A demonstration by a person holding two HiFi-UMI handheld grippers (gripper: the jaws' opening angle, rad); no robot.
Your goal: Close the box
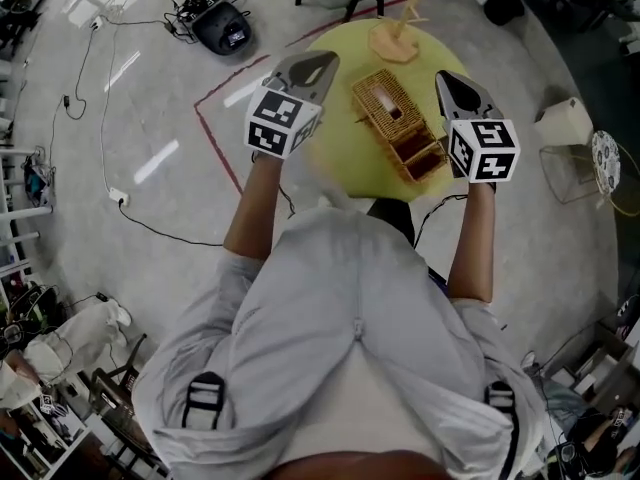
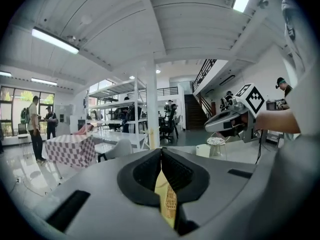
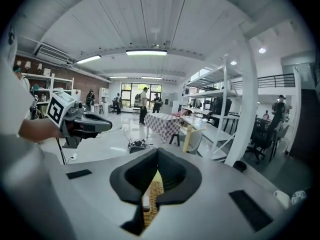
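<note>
A woven wicker box (image 1: 398, 123) lies on the round yellow table (image 1: 340, 158), its lid end toward the far left and an open compartment (image 1: 422, 158) toward me. My left gripper (image 1: 316, 62) hovers left of the box with its jaws shut and nothing in them. To the right of the box, my right gripper (image 1: 453, 80) is also shut and holds nothing. In the left gripper view the pads (image 2: 150, 166) meet, and a sliver of wicker (image 2: 170, 201) shows below them. The right gripper view has the same closed pads (image 3: 170, 171) over wicker (image 3: 154, 194).
A wooden stand (image 1: 398, 30) sits at the table's far edge. On the floor are a red tape line (image 1: 215, 138), a black device with cables (image 1: 224, 28) and a white object (image 1: 565, 120) to the right.
</note>
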